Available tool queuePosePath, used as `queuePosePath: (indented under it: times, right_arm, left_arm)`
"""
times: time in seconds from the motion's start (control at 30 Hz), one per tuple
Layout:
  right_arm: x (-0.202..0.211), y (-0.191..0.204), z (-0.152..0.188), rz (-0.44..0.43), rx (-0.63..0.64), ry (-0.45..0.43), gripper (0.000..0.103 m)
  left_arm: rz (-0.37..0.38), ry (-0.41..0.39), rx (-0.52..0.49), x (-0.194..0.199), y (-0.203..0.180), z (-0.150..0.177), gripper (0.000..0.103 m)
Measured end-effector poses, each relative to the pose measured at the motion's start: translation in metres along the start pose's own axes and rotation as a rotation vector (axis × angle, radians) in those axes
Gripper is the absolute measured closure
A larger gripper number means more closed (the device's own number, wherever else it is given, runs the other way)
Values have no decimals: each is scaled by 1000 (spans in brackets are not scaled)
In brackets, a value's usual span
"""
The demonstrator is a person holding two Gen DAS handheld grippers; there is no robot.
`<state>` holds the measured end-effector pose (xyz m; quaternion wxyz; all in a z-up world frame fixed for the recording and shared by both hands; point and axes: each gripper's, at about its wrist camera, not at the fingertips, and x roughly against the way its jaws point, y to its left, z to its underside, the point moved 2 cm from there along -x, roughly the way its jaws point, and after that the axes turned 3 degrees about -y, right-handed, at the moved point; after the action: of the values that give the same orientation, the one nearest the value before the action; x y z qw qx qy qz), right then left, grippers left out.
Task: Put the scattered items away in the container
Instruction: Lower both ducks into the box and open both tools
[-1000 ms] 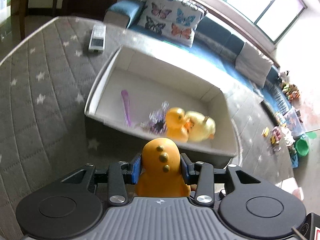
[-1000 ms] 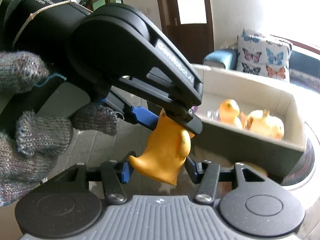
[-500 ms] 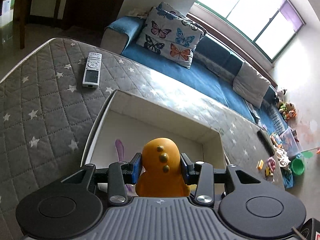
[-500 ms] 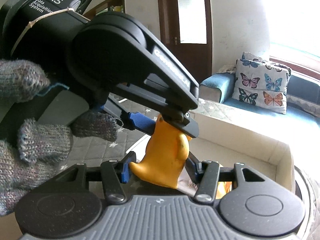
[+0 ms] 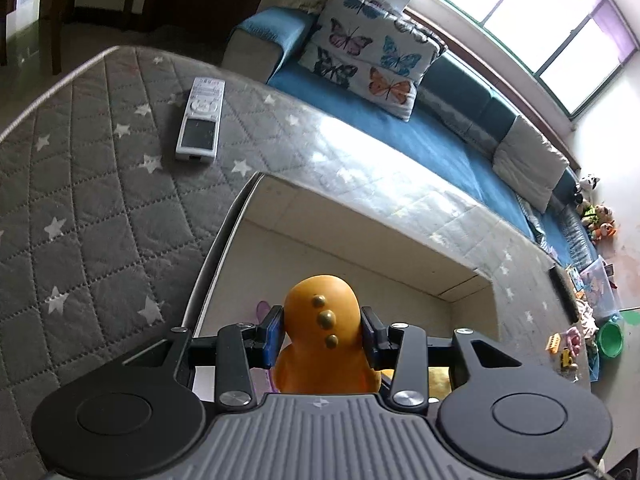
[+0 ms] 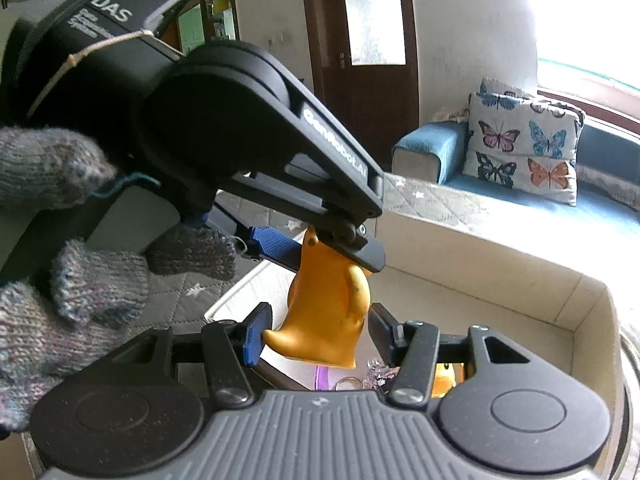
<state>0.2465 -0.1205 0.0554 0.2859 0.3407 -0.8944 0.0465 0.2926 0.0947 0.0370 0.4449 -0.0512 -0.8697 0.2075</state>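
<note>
My left gripper (image 5: 322, 330) is shut on an orange rubber toy (image 5: 322, 328) with three brown dots and holds it over the white cardboard box (image 5: 360, 216). In the right wrist view the same toy (image 6: 328, 312) hangs from the left gripper (image 6: 320, 244) above the box (image 6: 500, 264). My right gripper (image 6: 320, 332) is open just in front of the toy, its fingers on either side and apart from it. A purple item (image 6: 322, 376), a shiny trinket (image 6: 376, 372) and a yellow duck (image 6: 444, 376) lie in the box.
A white remote (image 5: 200, 118) lies on the grey star-quilted surface (image 5: 80, 184) left of the box. A blue sofa (image 5: 440, 144) with a butterfly cushion (image 5: 368, 56) runs behind. Toys and a green bowl (image 5: 610, 338) lie on the floor at right.
My left gripper carried the orange toy forward and now holds it over the box. The ducks have dropped out of its view below. The right gripper followed alongside.
</note>
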Motion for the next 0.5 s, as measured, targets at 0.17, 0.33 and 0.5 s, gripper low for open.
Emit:
queuePosePath:
  times: [0.17,0.33,0.5]
  right_arm:
    - [-5,-2,8,6,-11,23,49]
    - [-4,-3,11,18,-11,27,49]
    - [2,0,15,21,-12,27,48]
  left_arm:
    - [-27,33,-10,-15,6,2,60]
    - [-42,44,-16,-21,10,6,60]
    - [-44,40,-23,-20,9,8,60]
